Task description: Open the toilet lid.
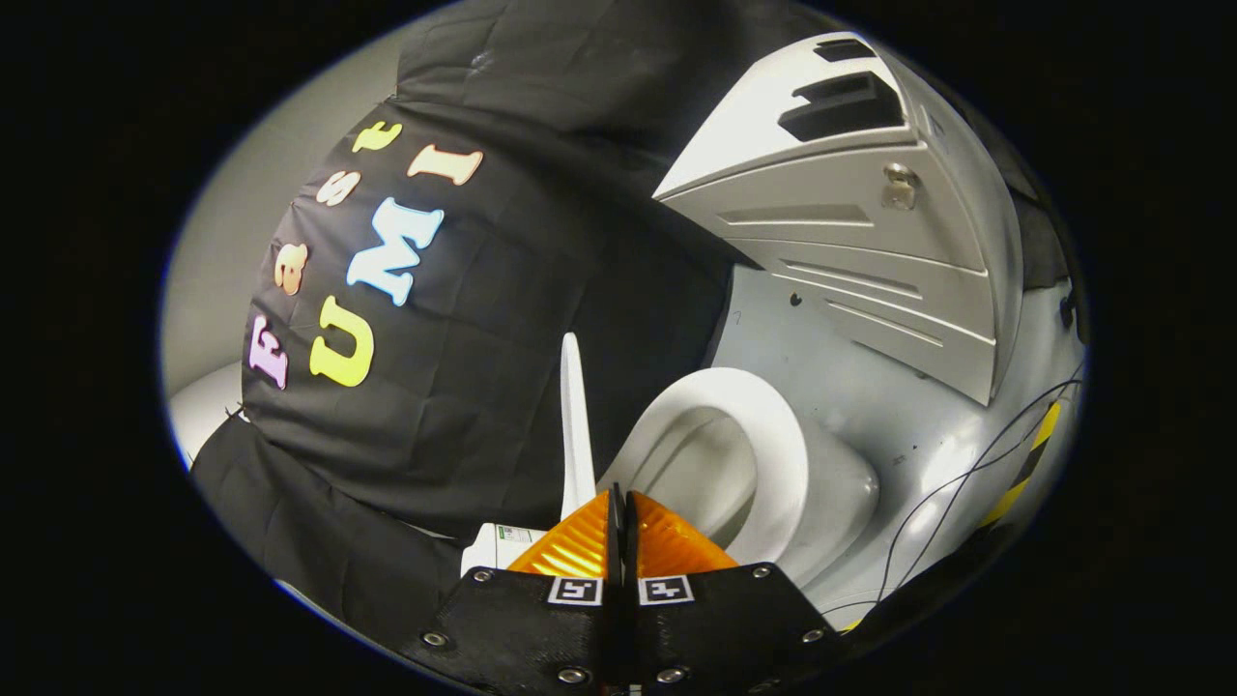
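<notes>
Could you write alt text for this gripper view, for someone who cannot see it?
A white toilet lid stands raised, seen edge-on, just beyond the gripper, whose two fingers are closed together with nothing between them. Beside the lid, the toilet seat rings the open bowl. A grey ribbed panel lies beyond it, and thin cables trail over the floor.

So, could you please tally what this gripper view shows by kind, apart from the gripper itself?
Toilet lid, raised and seen edge-on just beyond the shut gripper: 1
Toilet seat, down on the bowl: 1
Grey ribbed panel beyond the toilet: 1
Thin black cables on the floor: 2 or more, hard to separate
Yellow-black striped strip: 1
Total: at least 6
</notes>
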Demonstrator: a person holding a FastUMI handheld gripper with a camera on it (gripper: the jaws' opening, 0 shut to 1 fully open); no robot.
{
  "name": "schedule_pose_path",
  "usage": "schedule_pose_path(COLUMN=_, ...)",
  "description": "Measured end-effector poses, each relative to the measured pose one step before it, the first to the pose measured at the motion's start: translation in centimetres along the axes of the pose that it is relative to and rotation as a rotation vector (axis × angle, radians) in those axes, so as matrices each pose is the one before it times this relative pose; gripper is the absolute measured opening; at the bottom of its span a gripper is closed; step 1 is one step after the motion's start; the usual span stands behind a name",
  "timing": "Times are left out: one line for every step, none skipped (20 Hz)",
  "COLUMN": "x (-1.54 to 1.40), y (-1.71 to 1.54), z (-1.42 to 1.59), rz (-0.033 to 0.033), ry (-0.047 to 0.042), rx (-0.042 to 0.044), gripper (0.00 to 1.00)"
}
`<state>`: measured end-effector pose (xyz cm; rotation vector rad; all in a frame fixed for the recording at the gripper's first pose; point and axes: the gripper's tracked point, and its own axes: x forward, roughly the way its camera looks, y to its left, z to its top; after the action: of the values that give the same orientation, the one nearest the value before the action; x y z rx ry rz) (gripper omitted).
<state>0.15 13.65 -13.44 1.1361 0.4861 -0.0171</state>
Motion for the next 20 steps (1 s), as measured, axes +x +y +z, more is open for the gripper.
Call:
schedule_pose_path(x=-0.104, y=0.502, z=0.015, rz=0.00541, ry=0.00040, rx=-0.00639, gripper=0.00)
schedule_pose_path(x=-0.147, y=0.641, z=-0.027, rz=0.00963, ry=-0.00210, rx=-0.01466, gripper=0.00)
schedule_pose_path(x=-0.159, y=0.674, z=0.015, rz=0.01114, ry=-0.00034, rx=-0.02070, gripper=0.00)
schedule_pose_path(x=-0.072, y=0.535, z=-0.025, rz=0.01007, ry=-0.00286, rx=-0.01789, gripper=0.00)
schedule_pose_path(x=-0.135, y=0.589, z=-0.008, rz=0.00892, ry=0.00069, rx=-0.01613, gripper=0.00)
schedule_pose_path(x=-0.057, y=0.581, z=-0.107, rz=0.00853, ry=-0.00133, rx=-0.00468, gripper=0.00)
schedule_pose_path(x=-0.090, y=0.697, z=0.035, rz=0.00664, ry=0.00039, rx=-0.00225, gripper=0.00)
schedule_pose_path(x=-0.156, y=0.718, z=-0.068, rz=0.00682, ry=-0.00231, rx=-0.01009, gripper=0.00)
schedule_pose_path(x=-0.020, y=0.713, z=0.013, rz=0.00702, ry=-0.00310, rx=-0.01917, gripper=0.00)
schedule_pose_path(x=-0.118, y=0.683, z=-0.103, rz=0.00491, ry=-0.00142, rx=-0.01522, gripper=0.00)
schedule_pose_path(x=-0.067, y=0.678, z=0.016, rz=0.00502, ry=-0.00370, rx=-0.01293, gripper=0.00)
schedule_pose_path(x=-0.131, y=0.796, z=-0.089, rz=0.00438, ry=0.00019, rx=-0.01865, gripper=0.00)
schedule_pose_path(x=-0.023, y=0.757, z=0.043, rz=0.00596, ry=-0.00465, rx=-0.01772, gripper=0.00)
schedule_pose_path(x=-0.057, y=0.530, z=-0.180, rz=0.00243, ry=0.00031, rx=-0.02202, gripper=0.00)
schedule_pose_path(x=-0.008, y=0.496, z=0.073, rz=0.00309, ry=-0.00471, rx=-0.01631, gripper=0.00)
schedule_pose_path(x=-0.044, y=0.519, z=-0.072, rz=0.00151, ry=-0.00159, rx=-0.01599, gripper=0.00)
schedule_pose_path(x=0.026, y=0.385, z=0.066, rz=0.00054, ry=-0.00046, rx=-0.01454, gripper=0.00)
schedule_pose_path(x=-0.168, y=0.443, z=0.028, rz=0.00455, ry=-0.00325, rx=-0.00844, gripper=0.00)
schedule_pose_path(x=0.038, y=0.289, z=-0.044, rz=0.00002, ry=0.00018, rx=-0.00621, gripper=0.00)
schedule_pose_path(x=-0.060, y=0.210, z=-0.031, rz=-0.00065, ry=-0.00520, rx=-0.00180, gripper=0.00)
